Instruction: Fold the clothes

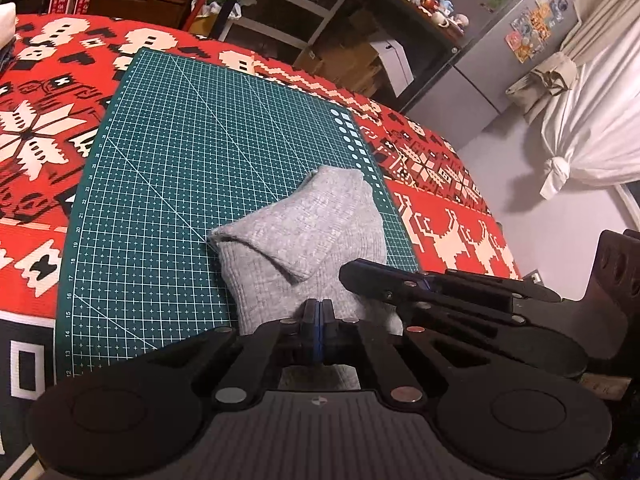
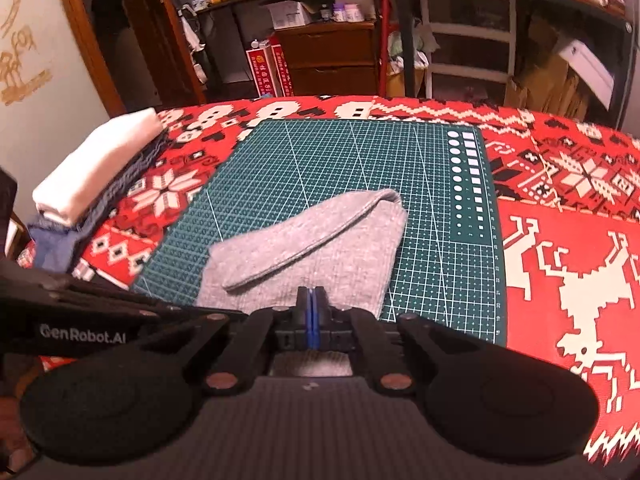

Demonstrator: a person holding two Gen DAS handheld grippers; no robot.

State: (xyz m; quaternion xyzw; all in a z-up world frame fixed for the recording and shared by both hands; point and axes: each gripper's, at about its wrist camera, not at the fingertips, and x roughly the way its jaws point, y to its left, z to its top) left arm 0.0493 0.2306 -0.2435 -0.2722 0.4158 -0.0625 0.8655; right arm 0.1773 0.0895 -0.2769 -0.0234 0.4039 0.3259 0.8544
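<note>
A grey knitted garment lies on a green cutting mat, with one flap folded diagonally over its body. My left gripper is shut at the garment's near edge, blue pads pressed together, and grey cloth shows beneath the fingers. My right gripper is shut the same way on the near edge, just to the right of the left one. In the left wrist view the right gripper reaches in from the right, its tip on the cloth.
The mat rests on a red patterned blanket over a bed. A stack of folded clothes, white on top of blue, sits at the far left. Shelves, drawers and a grey fridge stand beyond the bed.
</note>
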